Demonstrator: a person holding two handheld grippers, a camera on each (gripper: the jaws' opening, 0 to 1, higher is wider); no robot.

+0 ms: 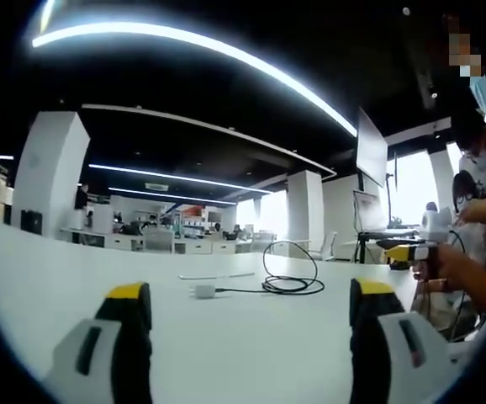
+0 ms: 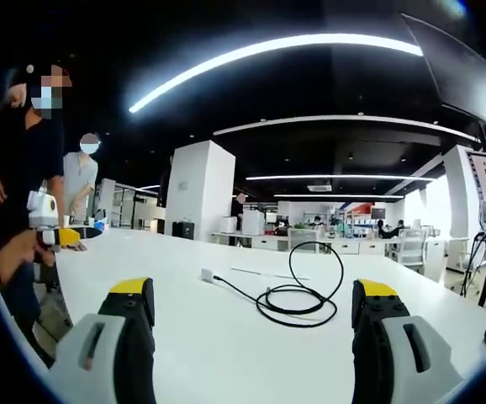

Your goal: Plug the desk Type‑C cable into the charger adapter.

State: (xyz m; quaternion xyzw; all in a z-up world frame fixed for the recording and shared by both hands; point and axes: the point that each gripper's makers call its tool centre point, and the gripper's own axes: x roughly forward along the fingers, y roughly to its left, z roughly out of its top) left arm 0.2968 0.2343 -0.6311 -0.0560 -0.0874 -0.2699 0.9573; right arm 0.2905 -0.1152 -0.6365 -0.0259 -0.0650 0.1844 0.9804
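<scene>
Left gripper view: the left tongs (image 1: 251,313) rise from the bottom edge as two grey-and-black prongs with yellow tips, standing wide apart with nothing between them; their lower parts are cut off by the frame. They hover over a smooth white table (image 1: 58,278). In the middle of the frame, beyond the tips, lies a small white charger adapter (image 1: 204,290), a blocky shape too small to make out in detail. Just right of it a thin black Type-C cable (image 1: 292,282) runs to a loose coil, one loop standing up off the surface; whether its end touches the adapter cannot be told. A slim pale strip (image 1: 218,275) lies just behind them, its nature unclear. At the right edge a person's hand (image 1: 445,268) grips the other tool, of which a yellow tip shows, and a monitor (image 1: 371,147) stands on a tripod behind.

Right gripper view: at the left edge a masked person in dark clothes (image 2: 24,160) stands partly cut off, holding the other tool at the table's (image 2: 218,353) rim, and a second person (image 2: 79,181) stands behind. The right tongs (image 2: 253,313) are likewise spread wide and empty. From this side the adapter (image 2: 207,274) sits left of centre with the black cable (image 2: 298,299) leading rightward into its coil near the right prong. A white pillar (image 2: 201,189) and distant office desks fill the background.
</scene>
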